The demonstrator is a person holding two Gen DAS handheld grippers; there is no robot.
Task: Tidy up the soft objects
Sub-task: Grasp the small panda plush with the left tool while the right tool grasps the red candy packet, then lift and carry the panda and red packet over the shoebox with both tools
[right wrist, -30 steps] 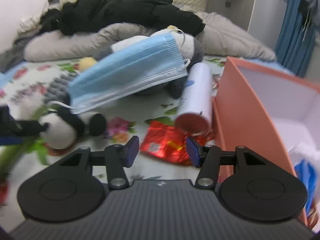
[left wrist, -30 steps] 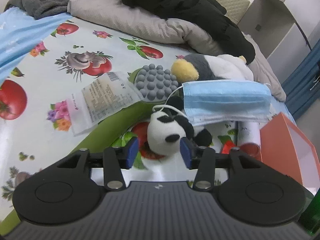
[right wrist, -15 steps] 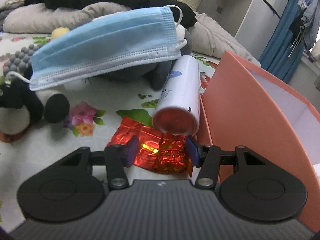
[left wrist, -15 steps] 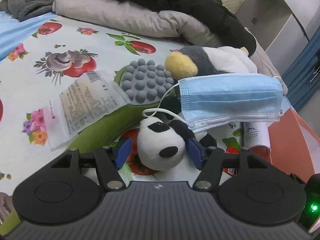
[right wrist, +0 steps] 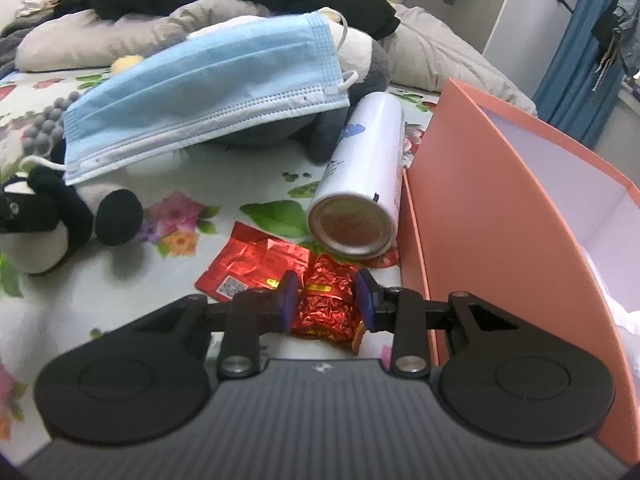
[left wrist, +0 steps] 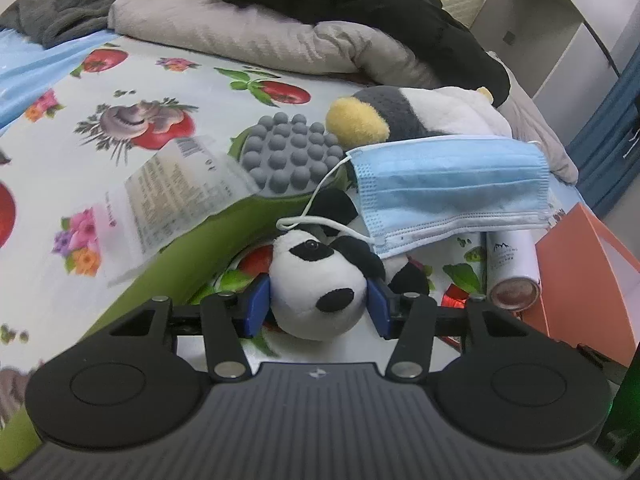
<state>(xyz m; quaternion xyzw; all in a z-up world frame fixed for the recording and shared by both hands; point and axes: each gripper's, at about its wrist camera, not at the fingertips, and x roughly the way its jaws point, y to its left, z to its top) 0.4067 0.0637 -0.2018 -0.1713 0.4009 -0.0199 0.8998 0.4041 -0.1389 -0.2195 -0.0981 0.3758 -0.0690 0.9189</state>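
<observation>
**Both tongs closing on their picks at once**

The left gripper [left wrist: 318, 306] has just drawn its jaws inward after a brief widening; its blue pads now press the cheeks of the panda plush [left wrist: 318, 288], so it is clamped on the toy's head; a second ago the panda lay ahead of the tips, not between them. The right gripper [right wrist: 326, 300] has likewise been narrowing; the crumpled red foil wrapper [right wrist: 328, 300] sits between its pads, which look to touch its sides, though how firm the hold is I cannot tell. The panda rests on the fruit-print sheet [left wrist: 120, 92], an ear loop of the blue face mask [left wrist: 452, 196] lying across its head; the wrapper lies just in front of the white spray can [right wrist: 360, 188], beside the orange box [right wrist: 500, 216]. Judging from this, both picks are at the grasp step; lifting comes next, and the loop may drag the mask along with the panda; the box is the likely destination.
</observation>
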